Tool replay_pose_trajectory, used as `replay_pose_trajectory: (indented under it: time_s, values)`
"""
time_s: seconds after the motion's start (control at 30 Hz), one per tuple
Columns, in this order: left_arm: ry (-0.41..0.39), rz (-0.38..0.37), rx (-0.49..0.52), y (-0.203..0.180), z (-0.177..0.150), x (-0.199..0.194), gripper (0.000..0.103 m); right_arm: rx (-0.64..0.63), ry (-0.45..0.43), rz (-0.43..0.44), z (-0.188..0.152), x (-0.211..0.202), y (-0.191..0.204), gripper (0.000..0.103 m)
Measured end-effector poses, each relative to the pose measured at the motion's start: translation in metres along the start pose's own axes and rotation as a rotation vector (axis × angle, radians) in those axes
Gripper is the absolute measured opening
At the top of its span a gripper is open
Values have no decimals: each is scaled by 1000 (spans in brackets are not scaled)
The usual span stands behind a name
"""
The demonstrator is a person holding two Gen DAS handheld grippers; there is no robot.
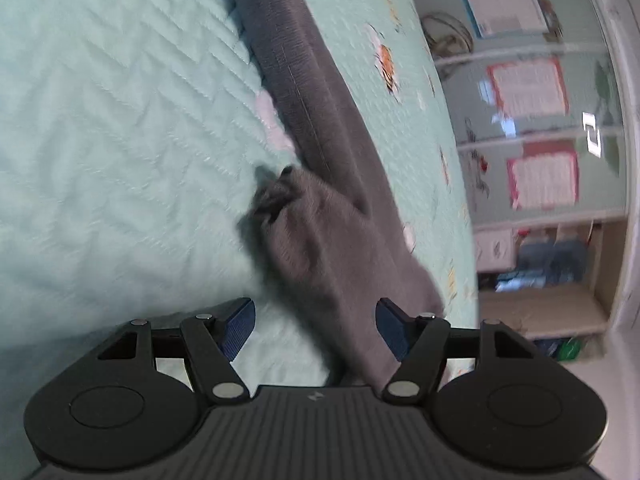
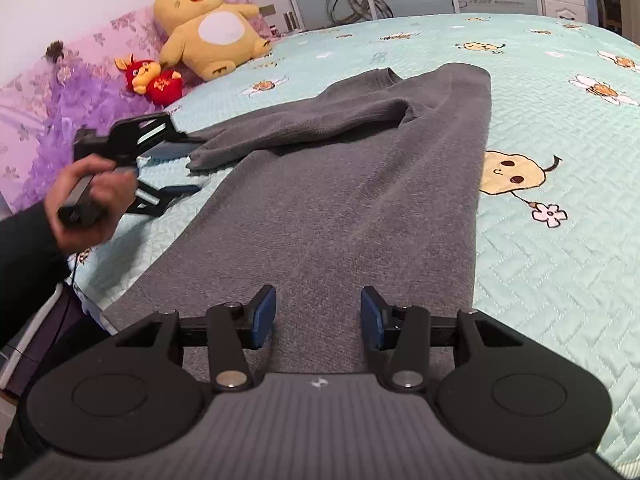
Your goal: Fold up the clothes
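1. A grey knit sweater (image 2: 340, 200) is lying spread on a bed with a mint quilted bedspread (image 2: 560, 264), filling the centre of the right wrist view, its hem at the lower middle of the frame and its neck towards the top.
2. One grey sleeve (image 2: 280, 132) is lying folded across the body, its cuff pointing to the left of the frame.
3. The right claw (image 2: 318, 318) is hovering at the bottom centre over the hem, its blue-padded fingers (image 2: 264, 316) standing apart with nothing between them.
4. The left claw (image 2: 176, 162) is sitting at the left of the frame, gripped by a person's hand (image 2: 90, 200), its fingers spread wide just beside the cuff.
5. In the left wrist view, the left claw (image 1: 314, 326) is gaping open while the blurred cuff (image 1: 280, 196) is lying ahead of it at mid-frame.
6. A yellow plush toy (image 2: 208, 28) and a red plush toy (image 2: 150, 78) are sitting at the upper left.
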State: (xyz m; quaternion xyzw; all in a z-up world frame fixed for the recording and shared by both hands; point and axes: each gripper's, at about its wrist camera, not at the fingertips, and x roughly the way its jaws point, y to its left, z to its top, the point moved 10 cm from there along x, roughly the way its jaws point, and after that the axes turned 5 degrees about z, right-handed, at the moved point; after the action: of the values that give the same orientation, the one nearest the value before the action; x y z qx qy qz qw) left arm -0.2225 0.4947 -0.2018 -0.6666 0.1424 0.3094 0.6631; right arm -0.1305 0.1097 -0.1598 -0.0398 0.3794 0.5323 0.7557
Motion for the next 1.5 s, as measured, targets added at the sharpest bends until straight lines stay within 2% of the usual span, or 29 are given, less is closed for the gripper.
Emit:
replay_pose_trajectory:
  time_s: [0.07, 0.13, 0.17, 0.2, 0.23, 0.3, 0.4, 0.5, 0.67, 0.7, 0.8, 0.87, 1.0, 1.1, 1.2, 1.33, 1.5]
  values:
    - [-8, -15, -32, -4, 9, 6, 70, -2, 12, -3, 1, 3, -2, 50]
    - [-13, -21, -36, -9, 14, 9, 65, 7, 17, -8, 3, 4, -5, 52]
    - [-14, -23, -36, -11, 16, 10, 55, 12, 20, -10, 4, 5, -7, 52]
    - [-20, -16, -11, -14, 17, 10, 27, 17, 21, -11, 5, 6, -9, 52]
    - [-26, -7, 19, -18, 17, 9, 13, 20, 21, -13, 6, 6, -11, 52]
    - [-82, -7, 110, -33, 16, -2, 10, 23, 22, -18, 8, 6, -14, 52]
    - [-191, -11, 369, -81, -5, -32, 10, 30, 13, -20, 10, 5, -19, 52]
    - [-246, -77, 695, -146, -56, -58, 10, 47, 1, -17, 12, 2, -24, 52]
    - [-190, -269, 1158, -219, -193, -94, 10, 107, -51, -30, 17, -15, -38, 52]
    - [-171, -292, 1242, -223, -221, -98, 10, 125, -64, -36, 18, -20, -43, 52]
    - [-114, -330, 1513, -212, -304, -106, 10, 180, -103, -52, 21, -36, -57, 52]
    - [-54, -343, 1689, -189, -352, -112, 10, 206, -128, -69, 19, -49, -67, 52]
    - [96, -347, 1925, -135, -407, -113, 10, 255, -169, -98, 14, -72, -86, 53]
    - [146, -298, 2079, -102, -415, -100, 10, 327, -187, -117, 4, -84, -105, 54]
    - [155, -227, 2172, -79, -407, -90, 10, 459, -216, -121, -6, -93, -128, 54]
    - [180, -160, 2231, -64, -399, -89, 10, 611, -268, -53, -3, -96, -145, 54]
    - [171, -136, 2237, -70, -399, -88, 11, 644, -271, 53, 12, -82, -135, 54]
